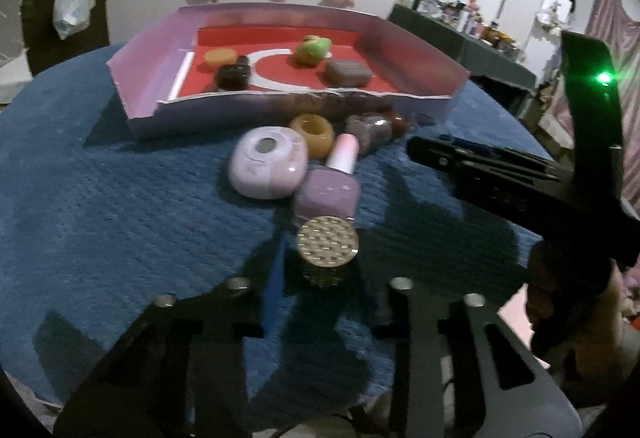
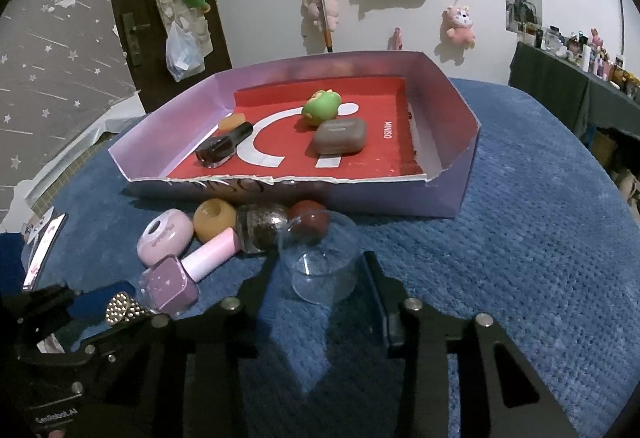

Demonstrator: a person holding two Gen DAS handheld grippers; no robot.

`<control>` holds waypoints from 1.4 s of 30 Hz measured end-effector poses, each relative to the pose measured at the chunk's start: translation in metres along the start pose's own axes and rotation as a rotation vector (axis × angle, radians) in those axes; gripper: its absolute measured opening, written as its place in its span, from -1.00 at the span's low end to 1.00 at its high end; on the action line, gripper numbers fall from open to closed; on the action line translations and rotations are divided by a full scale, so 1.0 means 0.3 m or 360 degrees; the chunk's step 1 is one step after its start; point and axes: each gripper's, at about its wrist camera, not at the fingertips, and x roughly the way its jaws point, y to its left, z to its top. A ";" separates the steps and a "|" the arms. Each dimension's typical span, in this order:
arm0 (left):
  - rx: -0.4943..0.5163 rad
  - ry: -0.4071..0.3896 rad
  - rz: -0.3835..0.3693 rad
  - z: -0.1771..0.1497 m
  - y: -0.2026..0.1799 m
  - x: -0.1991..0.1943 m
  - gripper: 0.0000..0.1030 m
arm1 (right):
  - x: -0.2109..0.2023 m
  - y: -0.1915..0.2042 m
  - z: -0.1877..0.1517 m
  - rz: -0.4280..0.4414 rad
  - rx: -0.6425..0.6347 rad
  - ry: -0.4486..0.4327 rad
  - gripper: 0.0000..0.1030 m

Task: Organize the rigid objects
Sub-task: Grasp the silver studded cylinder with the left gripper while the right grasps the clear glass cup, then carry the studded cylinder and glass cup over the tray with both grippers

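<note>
A gold studded round cap (image 1: 328, 248) stands on the blue cover, and my left gripper (image 1: 330, 274) is shut on it. My right gripper (image 2: 320, 264) is shut on a clear plastic cup (image 2: 324, 280). Just beyond lie a lilac nail-polish bottle (image 1: 328, 192), a lilac round case (image 1: 266, 166), an orange ring (image 2: 214, 220), a glitter bottle (image 2: 262, 228) and a red-brown ball (image 2: 310, 224). The purple box (image 2: 360, 194) with a red floor holds a green toy (image 2: 322, 108), a grey case (image 2: 340, 136), a dark bottle (image 2: 224, 148) and an orange disc (image 2: 231, 122).
The blue textured cover (image 2: 520, 238) spreads to the right of the box. A flat phone-like item (image 2: 44, 242) lies at the cover's left edge. Behind are a wall with hanging plush toys (image 2: 460, 24) and a cluttered dark shelf (image 2: 568, 78) at the right.
</note>
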 end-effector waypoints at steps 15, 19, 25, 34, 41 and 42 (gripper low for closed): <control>0.0046 -0.0140 0.0006 0.042 -0.006 -0.087 -0.53 | -0.137 0.045 -0.015 0.0199 0.0017 -0.0062 -0.19; 0.0008 -0.0173 0.0019 0.071 0.026 -0.100 -0.53 | -0.152 0.059 -0.019 0.0226 0.0003 -0.0066 -0.19; -0.0009 -0.0190 0.0033 0.092 0.047 -0.099 -0.54 | -0.148 0.065 -0.018 0.0254 0.0016 -0.0055 -0.19; -0.0015 -0.0177 0.0026 0.117 0.063 -0.074 -0.53 | -0.142 0.069 -0.010 0.0261 0.0010 -0.0057 -0.19; 0.0001 -0.0170 0.0023 0.161 0.072 -0.048 -0.53 | -0.141 0.071 0.025 0.0274 0.0007 -0.0071 -0.19; 0.0010 -0.0172 0.0026 0.167 0.071 -0.048 -0.54 | -0.140 0.069 0.030 0.0279 0.0008 -0.0070 -0.19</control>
